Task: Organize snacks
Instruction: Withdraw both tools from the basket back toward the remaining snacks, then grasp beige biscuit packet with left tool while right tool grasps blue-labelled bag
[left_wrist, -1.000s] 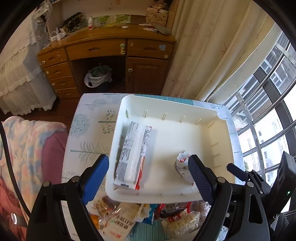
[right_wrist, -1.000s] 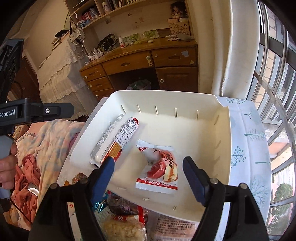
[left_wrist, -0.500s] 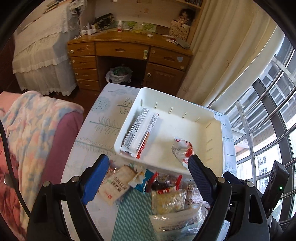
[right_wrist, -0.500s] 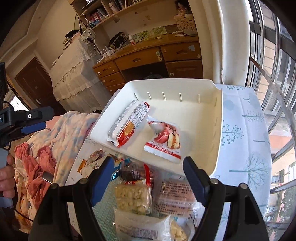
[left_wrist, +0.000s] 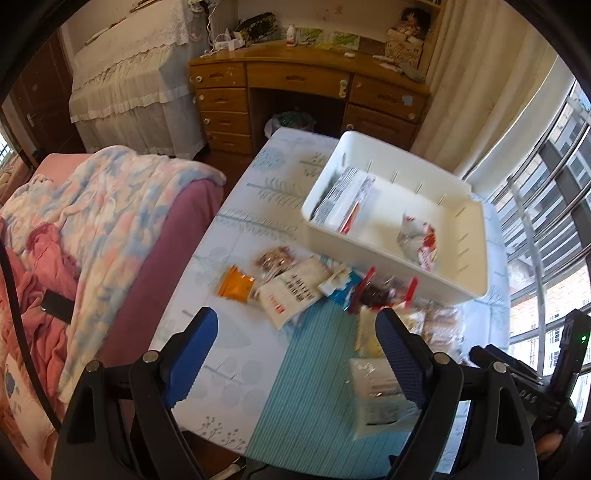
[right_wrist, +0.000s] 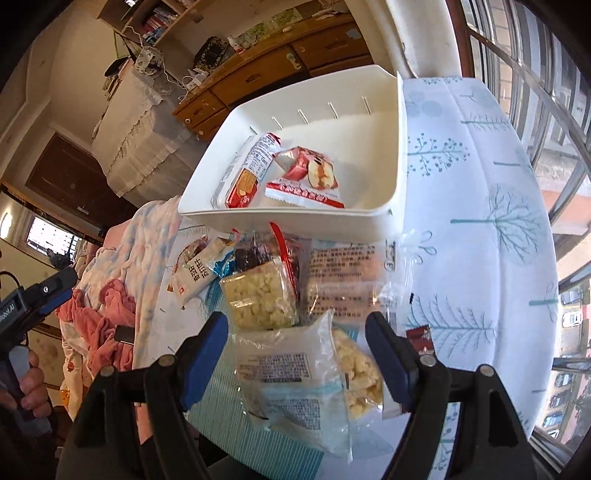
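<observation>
Both grippers have pulled back from the white bin (right_wrist: 399, 155), which holds 2 packets. Right gripper (right_wrist: 295, 354), jaws apart and empty, hovers over the clear popcorn bag (right_wrist: 291, 373), probably next; left gripper (left_wrist: 295, 354) is also open.

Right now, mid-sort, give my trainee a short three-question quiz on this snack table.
1. How many packets lie in the white bin?
2. True or false: the right gripper is shut on a packet.
3. The orange packet lies: A) in the bin; B) on the table, at the end of the pile nearest the sofa; C) in the left gripper.

Key:
1. Two: the cracker pack and the red-and-white packet.
2. False: its jaws stand open above the pile.
3. B
</observation>
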